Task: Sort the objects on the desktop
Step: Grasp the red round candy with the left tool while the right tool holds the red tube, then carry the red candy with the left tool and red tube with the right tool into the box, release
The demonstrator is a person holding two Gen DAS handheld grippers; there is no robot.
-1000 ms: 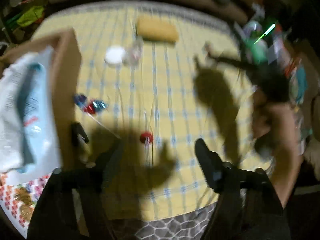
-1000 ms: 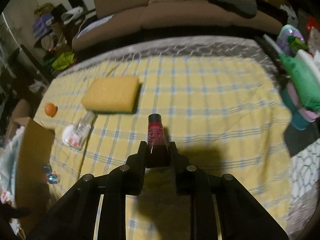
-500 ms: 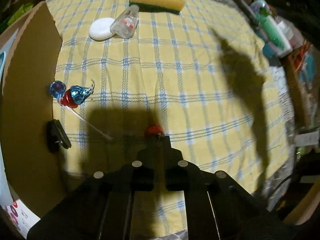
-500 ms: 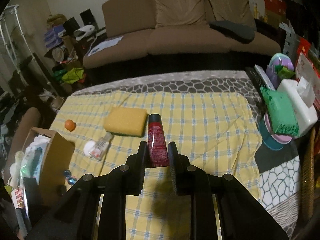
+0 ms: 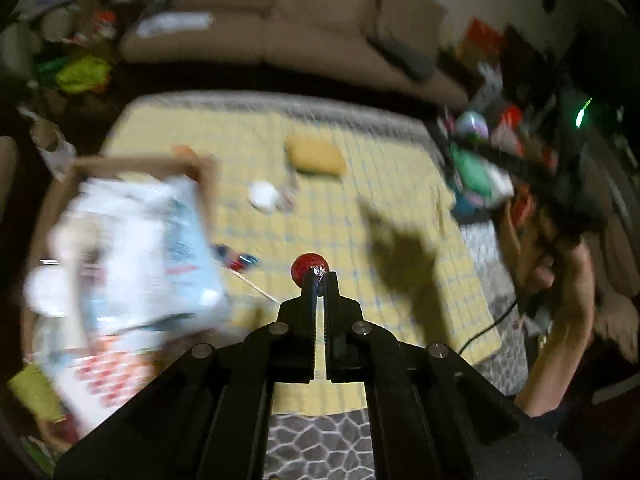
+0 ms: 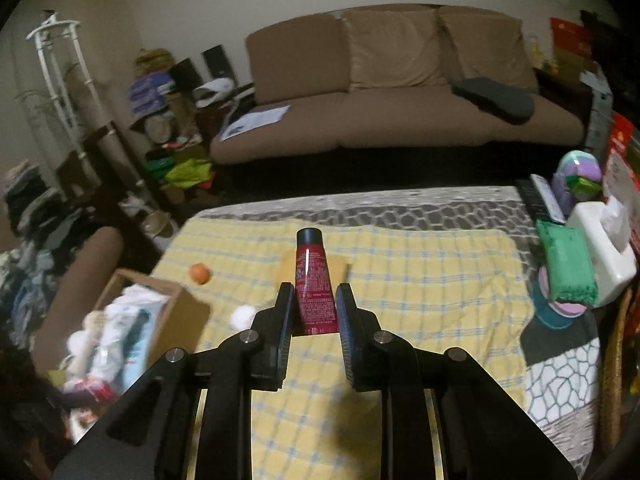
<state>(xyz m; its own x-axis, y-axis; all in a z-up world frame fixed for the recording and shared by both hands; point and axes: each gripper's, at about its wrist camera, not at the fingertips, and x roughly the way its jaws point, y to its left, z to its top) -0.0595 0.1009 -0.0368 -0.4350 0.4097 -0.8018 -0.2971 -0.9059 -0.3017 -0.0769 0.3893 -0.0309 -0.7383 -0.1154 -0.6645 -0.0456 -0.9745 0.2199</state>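
Note:
My left gripper (image 5: 319, 280) is shut on a red foil-wrapped lollipop (image 5: 309, 267), held above the yellow checked cloth (image 5: 360, 216). My right gripper (image 6: 314, 300) is shut on a red tube with a black cap (image 6: 313, 280), held high over the same cloth (image 6: 420, 280). A cardboard box (image 5: 132, 168) full of packets stands at the left; it also shows in the right wrist view (image 6: 180, 312). A yellow sponge (image 5: 316, 156), a white round thing (image 5: 262, 196) and blue and red foil sweets (image 5: 236, 258) lie on the cloth. An orange ball (image 6: 200, 273) lies near the box.
A green pack on a white tissue box (image 6: 600, 248) and a teal cup stand at the table's right edge. A brown sofa (image 6: 400, 92) is behind the table. Clutter fills the floor at the left. The person's right arm (image 5: 560, 300) shows at the right.
My left gripper has lifted the lollipop off the cloth and tilted up toward the room. My right gripper has risen higher with the tube.

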